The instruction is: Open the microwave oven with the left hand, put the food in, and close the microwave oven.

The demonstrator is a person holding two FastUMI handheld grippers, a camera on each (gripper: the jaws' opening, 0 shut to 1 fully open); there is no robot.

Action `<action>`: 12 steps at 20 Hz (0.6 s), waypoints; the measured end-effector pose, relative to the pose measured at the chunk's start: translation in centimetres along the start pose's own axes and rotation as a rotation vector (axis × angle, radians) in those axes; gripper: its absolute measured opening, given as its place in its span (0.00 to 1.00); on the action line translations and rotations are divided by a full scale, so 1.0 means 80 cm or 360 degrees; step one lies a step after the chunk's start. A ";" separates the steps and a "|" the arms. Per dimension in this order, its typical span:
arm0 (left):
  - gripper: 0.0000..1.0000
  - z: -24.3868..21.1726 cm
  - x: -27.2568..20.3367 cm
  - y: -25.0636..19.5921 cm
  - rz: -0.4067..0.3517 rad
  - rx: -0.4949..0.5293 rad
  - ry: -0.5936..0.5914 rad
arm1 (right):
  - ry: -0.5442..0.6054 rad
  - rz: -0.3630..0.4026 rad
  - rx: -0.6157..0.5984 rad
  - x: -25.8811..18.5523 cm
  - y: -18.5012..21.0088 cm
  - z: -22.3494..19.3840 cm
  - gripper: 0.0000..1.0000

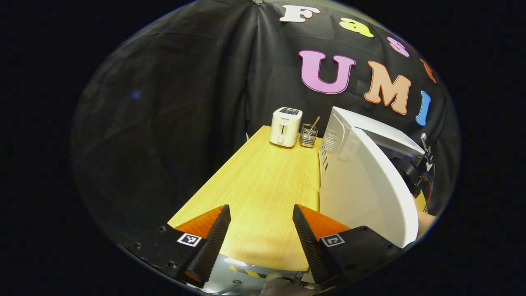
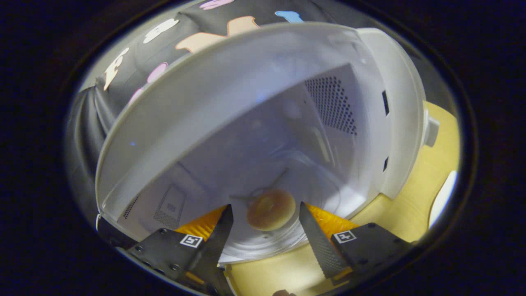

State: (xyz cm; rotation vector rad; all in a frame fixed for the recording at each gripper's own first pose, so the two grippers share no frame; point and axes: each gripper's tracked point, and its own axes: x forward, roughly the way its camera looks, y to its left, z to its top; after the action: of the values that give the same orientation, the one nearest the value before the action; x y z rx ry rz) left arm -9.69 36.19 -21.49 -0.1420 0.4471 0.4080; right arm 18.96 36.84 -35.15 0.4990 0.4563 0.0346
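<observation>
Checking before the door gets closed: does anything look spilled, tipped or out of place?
Nothing stands out. The food lies flat on the turntable inside the open microwave, between the right gripper's open fingers. The toaster stands upright on the table.

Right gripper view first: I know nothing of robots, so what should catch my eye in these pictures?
In the right gripper view, the open microwave oven gapes wide, with a round piece of food lying on its glass turntable just beyond the open right tongs. In the left gripper view, the swung-out white door stands right of the open left tongs, and a white toaster sits at the wooden table's far end.
</observation>
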 end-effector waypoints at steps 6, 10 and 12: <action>0.60 0.001 -0.003 -0.011 -0.0048 0.0025 -0.0006 | -0.0021 0.0058 -0.0266 -0.056 -0.020 0.016 0.99; 0.26 0.000 -0.003 -0.016 -0.0089 0.0081 -0.0004 | 0.0006 0.0095 -0.0483 -0.105 -0.036 0.009 0.99; 0.08 -0.002 -0.003 -0.020 -0.0111 0.0083 0.0002 | 0.0039 0.0128 -0.0532 -0.126 -0.036 0.001 0.99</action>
State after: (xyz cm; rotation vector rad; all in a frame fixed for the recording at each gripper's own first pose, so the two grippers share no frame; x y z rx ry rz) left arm -9.29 34.58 -21.49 -0.1072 0.4521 0.3276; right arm 9.73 32.81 -32.27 0.1884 0.4438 0.1912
